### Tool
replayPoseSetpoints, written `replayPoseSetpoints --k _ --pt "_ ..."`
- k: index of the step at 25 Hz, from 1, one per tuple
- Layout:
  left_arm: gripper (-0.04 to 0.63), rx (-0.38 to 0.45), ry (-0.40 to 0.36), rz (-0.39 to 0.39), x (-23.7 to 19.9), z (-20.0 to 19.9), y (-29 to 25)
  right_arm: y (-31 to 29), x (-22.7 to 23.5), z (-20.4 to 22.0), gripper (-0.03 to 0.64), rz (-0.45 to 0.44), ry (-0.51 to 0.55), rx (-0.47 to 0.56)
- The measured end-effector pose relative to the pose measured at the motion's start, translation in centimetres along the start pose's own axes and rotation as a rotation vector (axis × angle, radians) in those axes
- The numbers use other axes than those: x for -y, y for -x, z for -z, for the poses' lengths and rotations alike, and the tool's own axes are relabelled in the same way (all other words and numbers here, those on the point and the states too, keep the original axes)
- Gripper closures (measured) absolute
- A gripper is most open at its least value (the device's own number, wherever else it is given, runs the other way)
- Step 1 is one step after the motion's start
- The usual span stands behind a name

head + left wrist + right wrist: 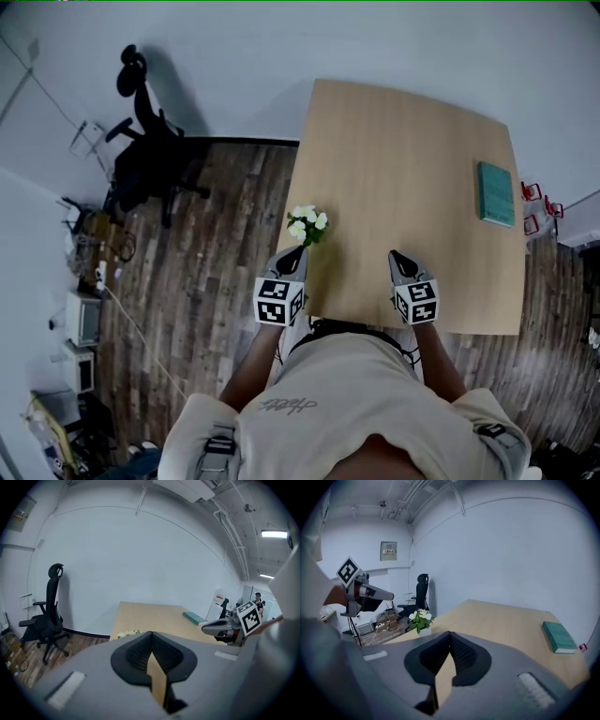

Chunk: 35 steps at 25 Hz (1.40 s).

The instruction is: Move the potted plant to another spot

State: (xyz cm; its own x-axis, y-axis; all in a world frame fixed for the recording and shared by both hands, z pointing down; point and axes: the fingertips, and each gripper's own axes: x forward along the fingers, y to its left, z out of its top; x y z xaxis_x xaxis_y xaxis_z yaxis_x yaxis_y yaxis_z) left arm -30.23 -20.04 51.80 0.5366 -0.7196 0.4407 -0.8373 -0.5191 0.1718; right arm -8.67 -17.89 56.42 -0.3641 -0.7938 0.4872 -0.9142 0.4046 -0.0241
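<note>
A small potted plant [307, 225] with white flowers and green leaves stands at the left edge of the wooden table [403, 131]. My left gripper [296, 251] hangs just short of the plant, its tips close to the leaves, apart from them as far as I can tell. In the left gripper view its jaws meet at the tip [151, 633] with nothing between them, and only the plant's flower tops [127, 633] show above them. My right gripper [397, 255] is over the table's near edge, shut and empty [450, 633]. The right gripper view shows the plant [421, 619] to its left.
A green book [496, 193] lies near the table's right edge. A black office chair [145, 155] stands on the wooden floor to the left, with boxes and cables along the left wall [84, 309]. The person's torso is against the near table edge.
</note>
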Motion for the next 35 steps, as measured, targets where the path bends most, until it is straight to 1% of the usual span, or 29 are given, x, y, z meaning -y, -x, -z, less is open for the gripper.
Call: replayPoseSetpoints --k 4,8,10,13,17,19,22,25,29,32,35 --pt "0.581 -0.009 -0.019 -0.025 0.7 -0.5 0.3 2.1 0.9 -3.1 0.614 -0.021 -0.013 0.105" --pt "0.581 0.006 -0.031 -0.029 1.3 -1.9 0.6 4.2 2.2 -5.6 0.615 -0.006 -0.003 0.165" --pt "0.581 0.028 -0.039 -0.022 1.8 -3.1 0.9 5.4 3.0 -6.8 0.615 0.009 0.0 0.201" --pt "0.581 0.082 -0.06 -0.008 3.0 -5.6 1.5 7.1 3.9 -8.7 0.615 0.021 0.014 0.263" --pt "0.581 0.162 -0.09 0.012 4.9 -9.0 2.5 9.0 4.3 -11.4 0.615 0.022 0.079 0.344" --pt "0.581 0.191 -0.104 0.015 5.5 -10.3 2.6 9.7 4.4 -12.9 0.615 0.016 0.103 0.385" --pt "0.581 0.21 -0.102 0.01 6.0 -11.2 2.4 10.1 4.4 -14.5 0.615 -0.007 0.123 0.413" --pt "0.581 0.205 -0.119 0.006 6.2 -11.4 2.3 10.2 4.5 -16.0 0.615 -0.023 0.13 0.446" --pt "0.581 0.202 -0.127 0.001 5.9 -11.6 2.2 10.5 4.4 -17.9 0.615 -0.045 0.103 0.493" --pt "0.581 0.225 -0.136 0.003 5.3 -12.9 1.9 10.8 4.4 -19.8 0.615 -0.039 0.126 0.539" --pt "0.581 0.27 -0.14 -0.002 4.8 -14.6 2.1 11.4 4.4 -21.0 0.615 -0.015 0.142 0.582"
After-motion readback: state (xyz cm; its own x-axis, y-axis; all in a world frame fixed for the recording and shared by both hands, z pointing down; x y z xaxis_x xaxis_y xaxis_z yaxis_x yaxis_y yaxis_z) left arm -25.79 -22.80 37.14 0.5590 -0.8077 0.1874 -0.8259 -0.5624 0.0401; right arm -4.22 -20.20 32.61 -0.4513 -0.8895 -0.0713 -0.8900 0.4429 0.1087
